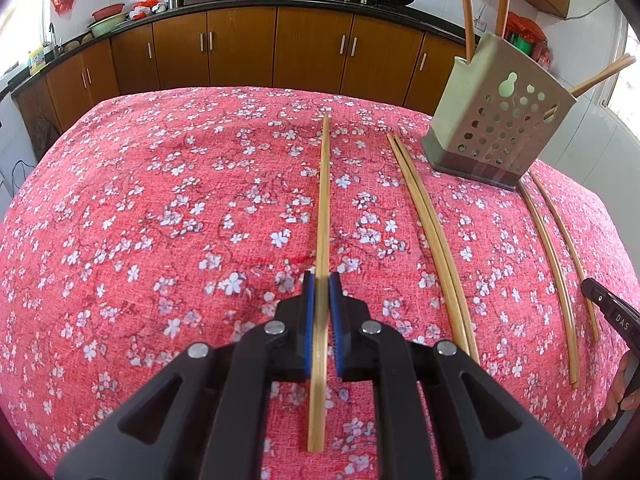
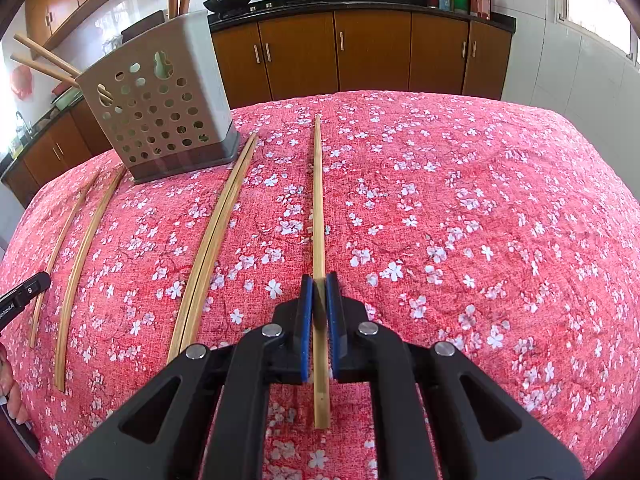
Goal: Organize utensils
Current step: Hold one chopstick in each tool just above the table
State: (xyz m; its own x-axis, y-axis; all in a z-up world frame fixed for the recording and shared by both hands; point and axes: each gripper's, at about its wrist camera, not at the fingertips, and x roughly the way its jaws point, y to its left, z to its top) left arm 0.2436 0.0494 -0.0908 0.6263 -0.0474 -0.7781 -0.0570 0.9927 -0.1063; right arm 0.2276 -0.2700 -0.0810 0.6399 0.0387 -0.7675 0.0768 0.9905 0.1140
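Left gripper (image 1: 323, 292): clamped on chopstick pair (image 1: 325, 208).
Right gripper (image 2: 319, 292): clamped on single chopstick (image 2: 318, 208).
Axis: both point straight ahead, lengthwise.
Tabletop (image 2: 460, 200): red floral cloth; perforated holder (image 2: 160, 104) behind.

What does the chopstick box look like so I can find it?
Look at the red flowery cloth. Toward its far edge stands the chopstick box. It is the only upright thing: grey, dotted with round holes, wooden handles poking out, while the chopsticks lie flat.

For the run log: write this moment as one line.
left gripper: shut on chopstick | right gripper: shut on chopstick | holder: on tablecloth
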